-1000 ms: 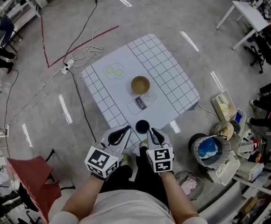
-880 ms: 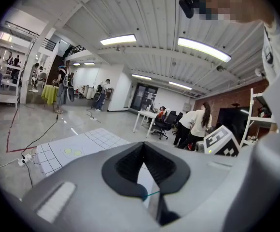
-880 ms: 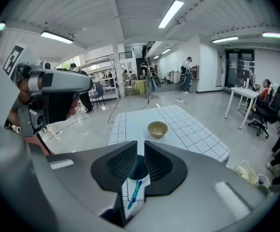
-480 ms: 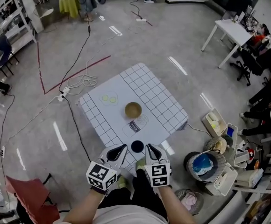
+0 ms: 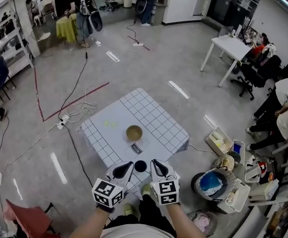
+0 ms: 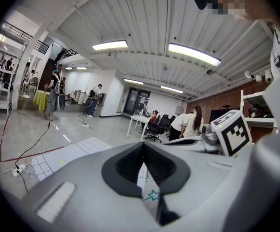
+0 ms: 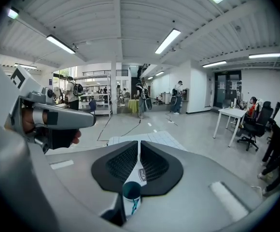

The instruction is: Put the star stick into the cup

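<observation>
In the head view a small dark cup (image 5: 140, 166) stands at the near edge of the grid-patterned table (image 5: 156, 118), between and just beyond my two grippers. The right gripper view shows the cup (image 7: 131, 190) through the narrow slit of the jaws, with a teal mark just under it. In the left gripper view a teal star outline, the star stick (image 6: 153, 195), shows low in the slit. The left gripper (image 5: 129, 164) (image 6: 142, 147) and right gripper (image 5: 154, 162) (image 7: 138, 147) are both shut with nothing held, side by side, short of the table.
A wooden bowl (image 5: 134, 132) sits mid-table, a flat milk-carton picture (image 5: 136, 148) between it and the cup, two pale green discs (image 5: 110, 124) at the left. A blue-lined bin (image 5: 211, 182) and baskets stand right of the table. Cables (image 5: 77, 114) run across the floor on the left.
The head view has pulled up and back: the table and cup look smaller and farther. Both grippers stay shut, side by side near the body.
</observation>
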Available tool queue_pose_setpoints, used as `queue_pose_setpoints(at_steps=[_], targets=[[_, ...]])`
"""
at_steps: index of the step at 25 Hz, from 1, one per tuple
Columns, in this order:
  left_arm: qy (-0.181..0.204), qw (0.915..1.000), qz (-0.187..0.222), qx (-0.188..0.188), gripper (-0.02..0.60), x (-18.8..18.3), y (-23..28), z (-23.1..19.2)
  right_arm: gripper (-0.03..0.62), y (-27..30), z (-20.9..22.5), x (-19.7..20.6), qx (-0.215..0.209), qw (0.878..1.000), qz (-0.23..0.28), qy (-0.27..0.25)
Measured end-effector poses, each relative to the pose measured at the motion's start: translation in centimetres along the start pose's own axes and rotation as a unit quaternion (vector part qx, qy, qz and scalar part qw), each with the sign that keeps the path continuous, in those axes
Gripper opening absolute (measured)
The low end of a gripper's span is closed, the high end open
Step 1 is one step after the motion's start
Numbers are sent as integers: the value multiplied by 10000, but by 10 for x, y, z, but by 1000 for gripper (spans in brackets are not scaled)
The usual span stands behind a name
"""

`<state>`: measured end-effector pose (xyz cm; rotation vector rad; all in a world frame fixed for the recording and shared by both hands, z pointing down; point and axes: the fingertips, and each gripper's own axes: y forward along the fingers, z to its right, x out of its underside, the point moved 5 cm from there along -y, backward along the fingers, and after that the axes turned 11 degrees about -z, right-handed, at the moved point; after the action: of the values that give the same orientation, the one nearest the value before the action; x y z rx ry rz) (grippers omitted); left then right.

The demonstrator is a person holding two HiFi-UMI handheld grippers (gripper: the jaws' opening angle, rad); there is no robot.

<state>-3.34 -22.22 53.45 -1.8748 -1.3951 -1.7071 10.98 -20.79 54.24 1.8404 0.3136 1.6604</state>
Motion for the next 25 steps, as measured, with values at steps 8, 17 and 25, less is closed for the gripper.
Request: queue_pose_setpoints(at_steps=[8, 17, 25], targets=[[160, 9998, 87, 63, 6, -17, -15, 19, 29, -33, -4, -22, -36, 9993, 368, 79], [292, 9989, 359, 71, 6, -45, -41, 28, 12, -63, -19, -53, -78, 9971, 760, -7], [362, 9976, 576, 107, 6, -63, -62, 39, 12, -87, -30, -74, -130, 9935, 1128, -4]])
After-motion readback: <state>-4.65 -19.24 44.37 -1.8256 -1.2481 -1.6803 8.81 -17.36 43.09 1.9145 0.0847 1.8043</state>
